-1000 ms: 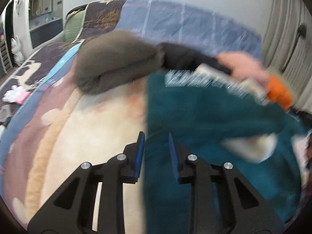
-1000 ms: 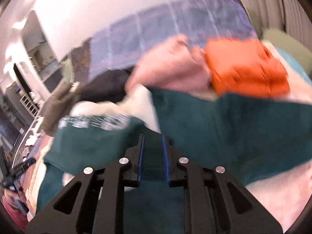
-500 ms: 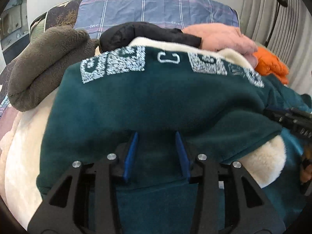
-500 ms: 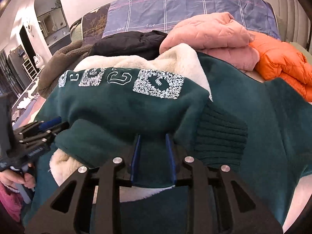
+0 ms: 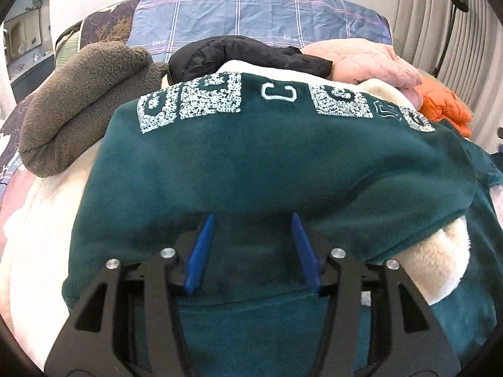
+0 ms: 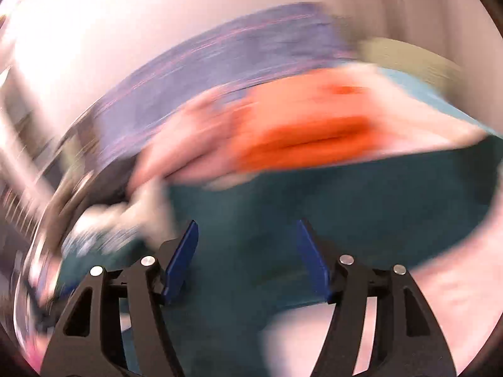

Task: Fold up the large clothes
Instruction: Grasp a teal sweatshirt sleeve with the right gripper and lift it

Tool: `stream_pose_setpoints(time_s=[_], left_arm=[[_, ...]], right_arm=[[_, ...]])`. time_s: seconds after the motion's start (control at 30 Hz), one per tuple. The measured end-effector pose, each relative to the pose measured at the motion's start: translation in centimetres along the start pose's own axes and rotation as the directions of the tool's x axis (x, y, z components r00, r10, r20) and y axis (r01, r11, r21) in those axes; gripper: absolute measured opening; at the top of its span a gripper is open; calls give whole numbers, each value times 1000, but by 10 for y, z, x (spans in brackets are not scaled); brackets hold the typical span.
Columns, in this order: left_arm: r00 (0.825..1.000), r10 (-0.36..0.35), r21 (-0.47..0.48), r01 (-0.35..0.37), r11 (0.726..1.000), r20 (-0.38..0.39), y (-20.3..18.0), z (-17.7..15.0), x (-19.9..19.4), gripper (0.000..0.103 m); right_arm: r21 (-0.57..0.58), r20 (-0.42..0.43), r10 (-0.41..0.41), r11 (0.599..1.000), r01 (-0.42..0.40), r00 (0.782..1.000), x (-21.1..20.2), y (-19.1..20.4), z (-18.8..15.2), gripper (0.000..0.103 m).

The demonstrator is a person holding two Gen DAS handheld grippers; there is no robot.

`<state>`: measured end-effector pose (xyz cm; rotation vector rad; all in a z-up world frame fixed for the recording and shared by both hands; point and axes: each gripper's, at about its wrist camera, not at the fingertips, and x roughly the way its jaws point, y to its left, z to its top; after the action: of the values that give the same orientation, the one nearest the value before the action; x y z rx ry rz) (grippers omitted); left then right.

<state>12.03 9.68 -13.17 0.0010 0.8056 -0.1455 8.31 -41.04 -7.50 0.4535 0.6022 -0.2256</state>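
both jaws have just been opening: our left gripper (image 5: 253, 251) stands spread, letting go the dark green fleece sweatshirt (image 5: 276, 163), folded towards twelve o'clock. our right gripper (image 6: 246, 259) stands open over blurred green cloth, so this fold looks done.

White outlined "C" (image 5: 279, 91) on the teal sweatshirt (image 5: 267, 163) — small cursive "love" (image 5: 159, 43) on the plaid sheet (image 5: 251, 15)

Right wrist view smeared by motion blur, orange jacket (image 6: 301, 138) and plaid bedding (image 6: 220, 72) reduced to streaks, green sweatshirt (image 5: 267, 163) cut off by the left wrist view's lower edge, black jacket (image 5: 245, 53) partly hidden behind it, its sequin lettering (image 5: 191, 100) unreadable
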Motion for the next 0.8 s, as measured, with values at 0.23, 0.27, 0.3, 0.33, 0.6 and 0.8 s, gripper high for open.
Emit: stream_pose_setpoints(time_s=[0.23,0.27,0.3,0.33,0.6,0.8], left_arm=[[1000,-1,-2,1,1000,0,2,0,0,55],[1000,0,-1,0,1000,0,2,0,0,55],[1000,0,-1,0,1000,0,2,0,0,55],[1000,0,-1,0,1000,0,2,0,0,55],[1000,0,-13,0,1000,4,6,-1,0,59],[1000,-24,-34,24,999,6,10,-2,0,59]], right_arm=[[455,1,-241,864,214,971,-7,-175,32,70],[471,-20,-255,850,234,967,-1,-188,34,73],[480,-37,-243,846,231,969,8,-196,34,75],[492,-45,-218,845,211,975,17,-204,34,76],[640,21,-171,760,118,985,23,-235,36,21],[523,161,126,830,-193,979,-5,-148,58,15]])
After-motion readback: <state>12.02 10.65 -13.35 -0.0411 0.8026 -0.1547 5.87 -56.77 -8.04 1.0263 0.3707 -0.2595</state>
